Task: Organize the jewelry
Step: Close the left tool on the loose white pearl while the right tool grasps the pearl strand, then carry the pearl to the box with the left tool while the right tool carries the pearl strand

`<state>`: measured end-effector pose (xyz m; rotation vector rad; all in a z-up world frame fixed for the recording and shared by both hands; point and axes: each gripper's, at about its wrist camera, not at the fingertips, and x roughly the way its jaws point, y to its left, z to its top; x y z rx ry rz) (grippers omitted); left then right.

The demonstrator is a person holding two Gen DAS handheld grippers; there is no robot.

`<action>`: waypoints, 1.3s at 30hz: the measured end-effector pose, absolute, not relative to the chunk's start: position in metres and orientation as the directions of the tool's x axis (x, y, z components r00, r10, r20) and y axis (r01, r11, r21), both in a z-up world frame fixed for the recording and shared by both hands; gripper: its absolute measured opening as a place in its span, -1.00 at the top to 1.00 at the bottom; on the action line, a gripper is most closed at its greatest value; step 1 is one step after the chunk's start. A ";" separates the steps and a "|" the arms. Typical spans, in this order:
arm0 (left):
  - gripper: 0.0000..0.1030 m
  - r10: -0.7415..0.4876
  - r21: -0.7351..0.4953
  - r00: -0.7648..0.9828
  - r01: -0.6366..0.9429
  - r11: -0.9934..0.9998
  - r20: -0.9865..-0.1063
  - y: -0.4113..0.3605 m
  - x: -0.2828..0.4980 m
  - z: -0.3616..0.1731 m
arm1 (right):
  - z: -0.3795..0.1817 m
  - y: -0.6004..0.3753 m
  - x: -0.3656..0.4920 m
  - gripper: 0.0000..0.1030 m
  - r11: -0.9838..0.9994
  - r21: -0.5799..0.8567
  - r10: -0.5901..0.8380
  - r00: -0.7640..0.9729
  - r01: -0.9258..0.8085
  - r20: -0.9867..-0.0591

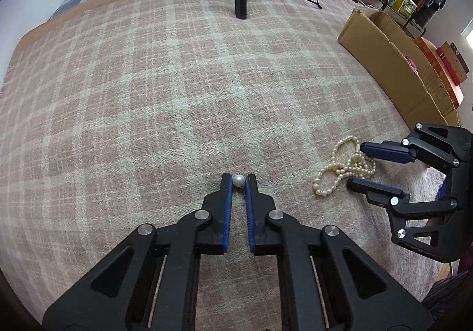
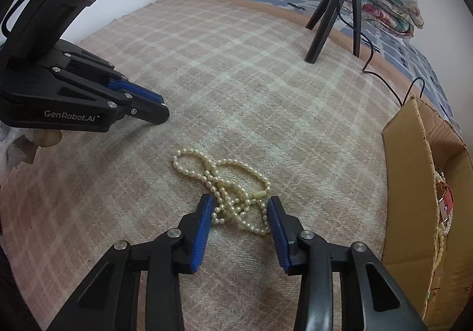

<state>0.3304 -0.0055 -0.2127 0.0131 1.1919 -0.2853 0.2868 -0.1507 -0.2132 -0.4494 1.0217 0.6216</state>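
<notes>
The left gripper [image 1: 238,180] is clenched on a single white pearl [image 1: 238,180], which sits pinched between the very tips of its blue-padded fingers [image 1: 226,206], low over a pink-and-cream plaid blanket [image 1: 147,109]. Something small and dark hangs just beneath the pearl, though it is too small to make out.

To the right of it, the right gripper [image 2: 240,203] is spread wide, its two blue pads [image 2: 201,230] set down on either side of a tangled pearl necklace [image 2: 233,198] that lies heaped on the blanket. In the right wrist view the strand loops away from the fingertips toward the left gripper [image 2: 156,107], and a pale tube-shaped clasp [image 2: 257,193] shows near the middle of the tangle. The necklace touches or nearly touches both pads (which of the two cannot be told), yet nothing is gripped by them. From the left wrist view the same necklace [image 1: 343,168] lies between the fingers of the right gripper [image 1: 356,164].

An open cardboard box [image 2: 411,183] stands at the right edge of the blanket, near the necklace but apart from it, with more beaded strands and something red inside it. A black tripod [image 2: 340,5] stands farther off on the bed, a cable trailing from it across the blanket toward the box.
</notes>
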 end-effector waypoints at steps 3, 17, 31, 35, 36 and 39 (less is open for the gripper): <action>0.88 -0.209 -0.136 0.343 0.226 0.965 -0.916 -0.005 0.329 -0.212 | -0.213 -0.148 0.285 0.48 0.737 -0.060 0.268 0.372 -0.673 -0.889; 0.88 -0.209 -0.139 0.368 0.209 0.968 -0.906 0.005 0.317 -0.198 | -0.202 -0.150 0.278 0.90 0.758 -0.046 0.278 0.386 -0.650 -0.880; 0.88 -0.252 -0.203 0.459 0.154 0.967 -0.852 0.025 0.315 -0.148 | -0.148 -0.150 0.260 0.91 0.785 -0.046 0.325 0.473 -0.618 -0.819; 0.88 -0.261 -0.216 0.476 0.147 0.965 -0.840 0.028 0.312 -0.138 | -0.129 -0.155 0.255 0.91 0.798 -0.036 0.345 0.505 -0.601 -0.791; 0.88 -0.262 -0.219 0.480 0.145 0.965 -0.837 0.028 0.311 -0.136 | -0.124 -0.157 0.253 0.91 0.802 -0.031 0.351 0.512 -0.597 -0.784; 0.88 -0.268 -0.223 0.493 0.150 0.963 -0.828 0.026 0.308 -0.129 | -0.110 -0.164 0.249 0.91 0.813 -0.025 0.362 0.538 -0.582 -0.761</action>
